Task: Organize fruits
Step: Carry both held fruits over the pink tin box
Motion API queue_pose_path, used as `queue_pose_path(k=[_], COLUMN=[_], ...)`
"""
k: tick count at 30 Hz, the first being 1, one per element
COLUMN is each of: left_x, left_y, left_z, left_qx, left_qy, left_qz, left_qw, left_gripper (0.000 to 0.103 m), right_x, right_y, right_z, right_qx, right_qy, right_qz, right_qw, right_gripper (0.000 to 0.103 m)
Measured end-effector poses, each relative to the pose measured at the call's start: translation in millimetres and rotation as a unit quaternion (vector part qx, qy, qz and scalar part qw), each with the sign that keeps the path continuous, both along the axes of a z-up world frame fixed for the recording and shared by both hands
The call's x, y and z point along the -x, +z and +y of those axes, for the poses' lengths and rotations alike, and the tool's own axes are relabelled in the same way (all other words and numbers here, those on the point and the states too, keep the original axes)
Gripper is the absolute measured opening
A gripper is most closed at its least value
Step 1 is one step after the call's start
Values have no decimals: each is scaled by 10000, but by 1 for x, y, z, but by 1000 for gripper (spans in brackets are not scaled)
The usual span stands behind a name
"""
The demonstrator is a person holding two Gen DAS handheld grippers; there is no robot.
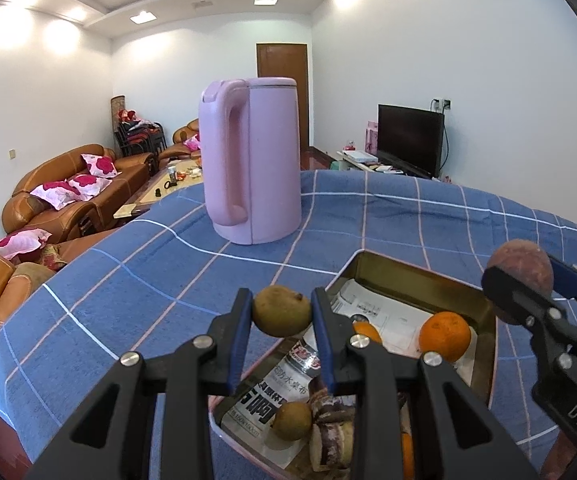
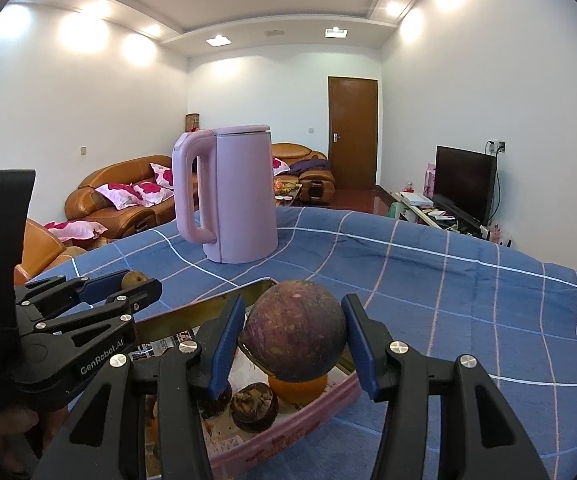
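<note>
The tabletop [image 1: 128, 264] under the blue checked cloth carries a tall pink kettle [image 1: 253, 160] at the far side, well apart from your work. Near you lies the shallow tray [image 1: 420, 276] with a gold inner wall and printed paper on its floor. In it you see an orange [image 1: 444, 336] at the right, a small brown-green fruit [image 1: 291, 421] at the near left and some split purple fruit shells [image 1: 334, 436] beside it.

Your right hand-held gripper [image 2: 294, 338] is closed on a round purple-brown mangosteen [image 2: 294, 332], held above the right part of the tray. Its pads touch only the widest sides of the ball, so I think it can roll out and fall on the orange below if you tilt or loosen the grip.

Your left hand-held gripper [image 1: 282, 316] is clamped on a small brown-green pear-like fruit [image 1: 282, 311], above the near left edge of the tray. This fruit is smaller and held near the fingertips, so a quick move may let it slip onto the cloth and roll away. The two tools are near each other; please take care they do not collide.
</note>
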State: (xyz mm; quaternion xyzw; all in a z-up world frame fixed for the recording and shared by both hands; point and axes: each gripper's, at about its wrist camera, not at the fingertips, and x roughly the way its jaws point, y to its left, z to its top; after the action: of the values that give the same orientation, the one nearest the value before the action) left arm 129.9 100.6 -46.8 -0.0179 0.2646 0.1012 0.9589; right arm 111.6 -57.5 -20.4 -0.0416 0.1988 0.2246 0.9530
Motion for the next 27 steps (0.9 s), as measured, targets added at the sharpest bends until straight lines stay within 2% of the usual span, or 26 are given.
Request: queue_pose_path(k=[16, 27], left_x=[-8, -13], left_y=[-5, -12], left_z=[4, 5], left_qx=[65, 38], left_qy=[-75, -180], left_qz=[224, 464], left_qw=[9997, 9988], left_gripper=[31, 31], right_x=[-14, -26], right_y=[-8, -17], right_z=[16, 28], right_qx=[126, 230], right_qy=[123, 273], right_qz=[190, 521], right_qw=[9997, 9980], right_gripper=[52, 52])
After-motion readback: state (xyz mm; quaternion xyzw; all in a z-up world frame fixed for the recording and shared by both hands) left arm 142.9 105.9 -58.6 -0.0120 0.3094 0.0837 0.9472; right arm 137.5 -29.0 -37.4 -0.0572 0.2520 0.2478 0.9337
